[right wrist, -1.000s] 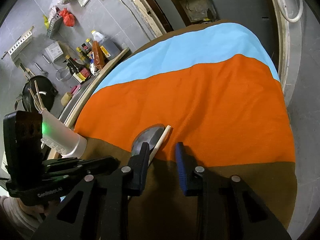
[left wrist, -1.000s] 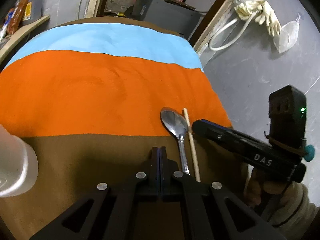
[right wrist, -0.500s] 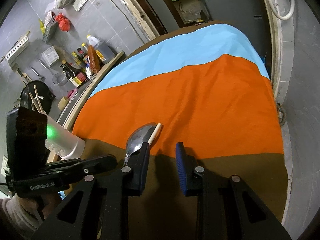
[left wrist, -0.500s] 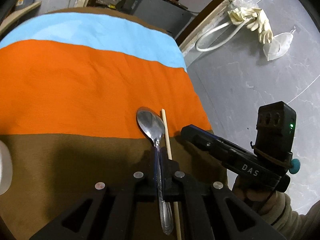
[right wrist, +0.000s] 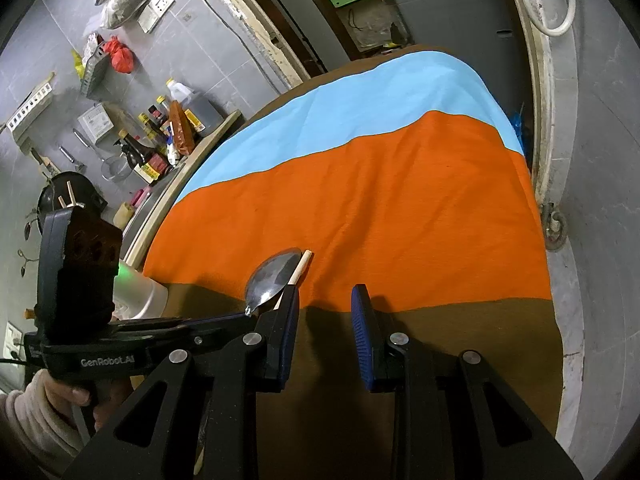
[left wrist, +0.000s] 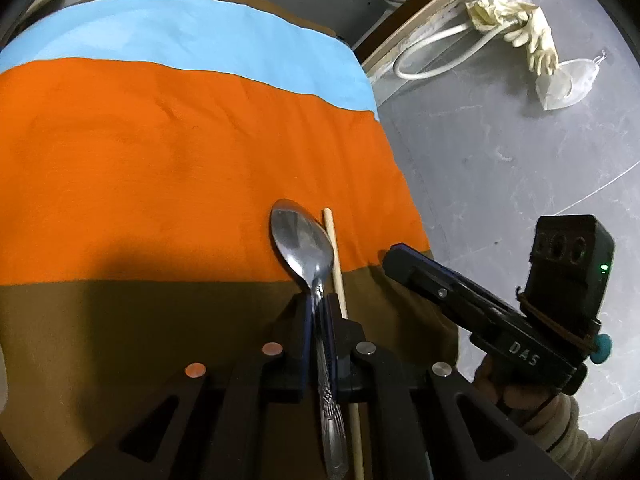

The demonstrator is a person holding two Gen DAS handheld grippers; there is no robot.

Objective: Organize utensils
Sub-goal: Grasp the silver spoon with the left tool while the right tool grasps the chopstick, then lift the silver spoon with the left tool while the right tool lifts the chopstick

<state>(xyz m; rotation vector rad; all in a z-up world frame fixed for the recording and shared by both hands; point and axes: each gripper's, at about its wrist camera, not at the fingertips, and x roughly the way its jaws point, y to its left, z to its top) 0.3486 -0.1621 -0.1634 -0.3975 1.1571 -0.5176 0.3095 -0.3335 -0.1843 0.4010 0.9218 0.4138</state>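
Two tools are at work over a surface (left wrist: 168, 168) draped in a cloth banded blue, orange and brown. The left tool (left wrist: 319, 304) has its fingers drawn in tight on the neck of a metal spoon (left wrist: 303, 240), whose bowl lies face up on the orange band, right at the border with the brown, while its patterned handle runs back between the fingers toward the camera. A single wooden chopstick (left wrist: 335, 256) lies just beside the spoon on its right, roughly parallel to it, its tip on the orange and its length passing along the outer side of the left tool's right finger; I cannot tell whether it touches the spoon. The right tool (right wrist: 325, 312) hangs over the brown band with its blue-padded fingers standing apart and nothing between them; its left finger sits just in front of the chopstick's near part in that view. A hand in a pale sleeve (right wrist: 68, 392) grips the left tool's handle. Beyond the left tool a white container (right wrist: 140, 292) stands at the surface's edge.
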